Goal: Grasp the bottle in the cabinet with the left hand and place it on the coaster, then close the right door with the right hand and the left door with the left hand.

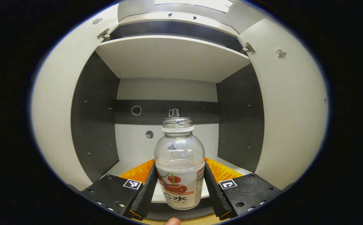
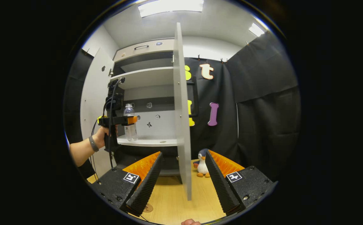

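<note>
Fingers of the left gripper (image 1: pixel 179 184) pinch the bottle (image 1: pixel 179 168), upright over the white cabinet shelf (image 2: pixel 150 142). Right gripper (image 2: pixel 183 175) fingers spread, straddling the open right door (image 2: pixel 181 109) edge. Wooden tabletop (image 2: pixel 172 200) below; toy penguin (image 2: pixel 202 164) beside black cloth wall (image 2: pixel 262 118); ceiling lights (image 2: pixel 170 7) overhead.

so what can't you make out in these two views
- Bottle base, left gripper view: hidden behind the left gripper, so whether it is lifted off the shelf is unclear.
- Coaster, right gripper view: partly hidden by a right gripper finger.
- Penguin toy, right gripper view: partly hidden by the right door.
</note>
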### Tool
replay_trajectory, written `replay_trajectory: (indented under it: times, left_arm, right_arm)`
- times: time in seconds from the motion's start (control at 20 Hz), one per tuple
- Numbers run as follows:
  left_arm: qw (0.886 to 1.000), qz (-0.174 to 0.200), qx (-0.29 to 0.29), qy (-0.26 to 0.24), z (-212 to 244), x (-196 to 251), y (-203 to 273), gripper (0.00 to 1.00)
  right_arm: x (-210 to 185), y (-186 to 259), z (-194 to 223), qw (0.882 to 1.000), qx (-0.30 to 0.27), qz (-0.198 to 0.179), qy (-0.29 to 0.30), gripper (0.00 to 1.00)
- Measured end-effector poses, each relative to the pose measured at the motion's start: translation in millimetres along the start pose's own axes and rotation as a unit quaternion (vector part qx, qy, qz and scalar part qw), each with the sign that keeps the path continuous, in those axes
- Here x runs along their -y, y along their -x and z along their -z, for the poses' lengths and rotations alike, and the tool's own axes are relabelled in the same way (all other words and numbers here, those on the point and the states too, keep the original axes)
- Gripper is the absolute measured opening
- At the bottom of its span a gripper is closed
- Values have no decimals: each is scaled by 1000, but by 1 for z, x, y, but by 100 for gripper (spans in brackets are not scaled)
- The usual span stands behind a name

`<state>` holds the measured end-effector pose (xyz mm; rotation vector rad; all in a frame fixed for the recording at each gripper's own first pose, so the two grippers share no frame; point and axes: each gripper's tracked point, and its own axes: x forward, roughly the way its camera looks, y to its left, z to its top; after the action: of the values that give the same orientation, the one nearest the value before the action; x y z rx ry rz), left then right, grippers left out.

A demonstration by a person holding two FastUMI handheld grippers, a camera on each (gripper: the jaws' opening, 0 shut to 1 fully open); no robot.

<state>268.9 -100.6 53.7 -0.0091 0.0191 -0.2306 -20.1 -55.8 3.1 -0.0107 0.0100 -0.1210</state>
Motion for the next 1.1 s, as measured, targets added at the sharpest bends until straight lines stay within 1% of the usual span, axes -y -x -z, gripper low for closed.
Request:
replay_trajectory:
  times: [0.2,0.3,0.5,0.7,0.85,1.0,1.1]
  left_arm:
    - [1000,3,2,13,11,4,43,75]
    - [1000,-1,2,20,19,3,62,75]
    - [1000,-15,7,19,44,3,98,75]
    - [1000,-8,14,13,90,18,124,75]
    - [1000,-8,12,5,129,34,142,75]
    - [1000,-17,-4,8,174,47,158,75]
    - [999,-33,-13,16,201,50,169,75]
  right_arm:
    - [-16,1,-10,999,8,-34,-6,84]
    - [-18,1,-17,999,15,-40,-3,83]
    - [-22,2,-33,999,23,-46,4,84]
    - [-26,4,-51,998,37,-47,4,83]
    - [-30,5,-56,998,36,-44,-1,83]
    - [-33,9,-62,998,32,-47,2,83]
    - [-32,12,-66,999,34,-41,10,83]
